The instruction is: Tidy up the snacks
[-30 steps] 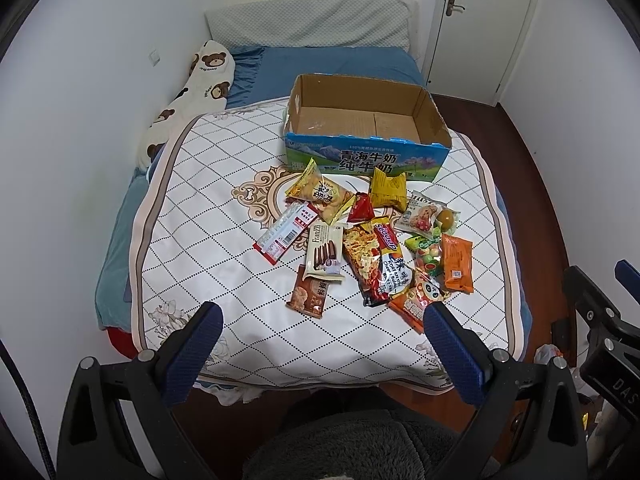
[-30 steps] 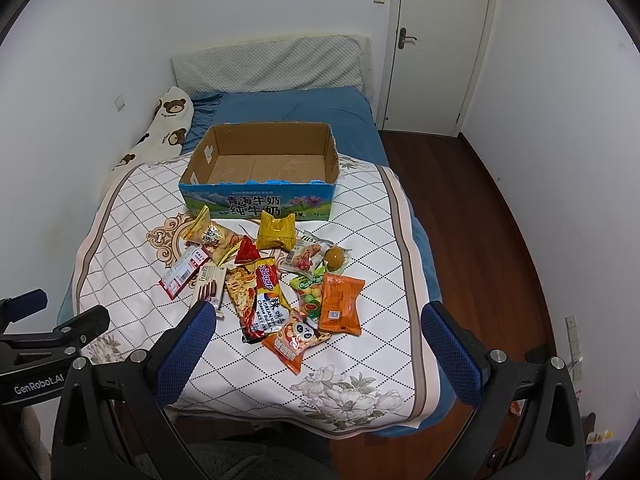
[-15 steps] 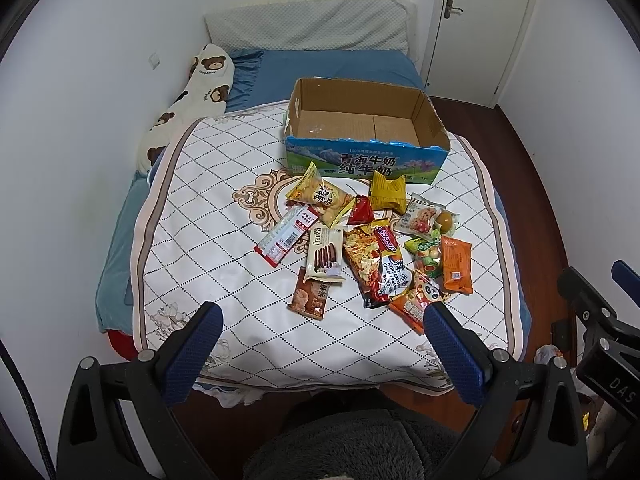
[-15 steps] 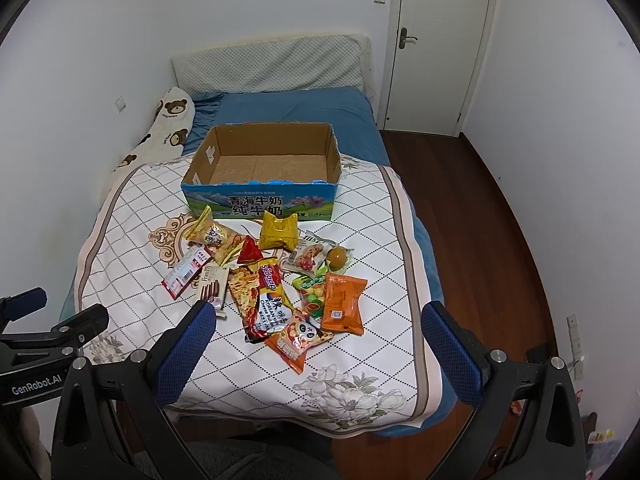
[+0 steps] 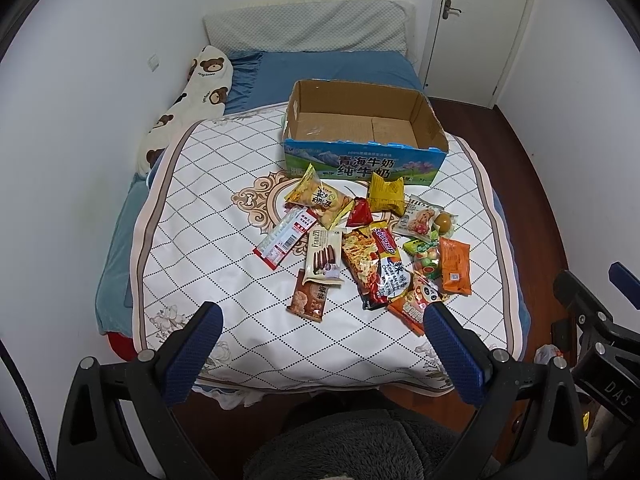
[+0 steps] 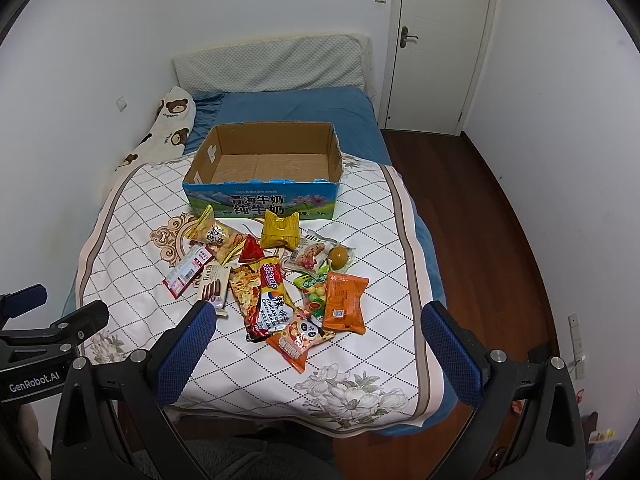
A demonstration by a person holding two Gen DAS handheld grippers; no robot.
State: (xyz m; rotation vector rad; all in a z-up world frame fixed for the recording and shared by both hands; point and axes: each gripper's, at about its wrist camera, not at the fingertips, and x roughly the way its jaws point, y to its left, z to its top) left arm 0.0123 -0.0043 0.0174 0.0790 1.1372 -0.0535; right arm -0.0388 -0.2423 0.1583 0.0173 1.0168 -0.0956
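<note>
Left wrist view: the left gripper (image 5: 320, 320) is held wide open w/ nothing between its blue pads (image 5: 192, 354), above the near edge of the bed. The snack pile lies ahead of it, apart from both fingers. Closest to the gap is the brown cookie pack (image 5: 309, 295), w/ the white Franzzi wafer pack (image 5: 323, 257) overlapping its far end. The orange panda pack (image 5: 412, 302) is seen just beside the right pad's tip; contact can't be told. Further out: the Sedaap noodle pack (image 5: 378, 268), the orange packet (image 5: 455, 266) and the red-white bar (image 5: 287, 237).

Right wrist view: the right gripper (image 6: 316, 322) is likewise spread wide, empty. The orange panda pack (image 6: 301, 338) sits between its fingers, not touched. The noodle pack (image 6: 264, 294) and orange packet (image 6: 344, 302) lie just beyond.

At the pile's far side, the yellow pack (image 6: 280, 230) is touching the front wall of the cardboard box (image 6: 264, 204), which stands open on the quilt (image 6: 132, 224). Beyond it are the blue sheet (image 6: 296, 108) and a bear pillow (image 6: 168, 128).
</note>
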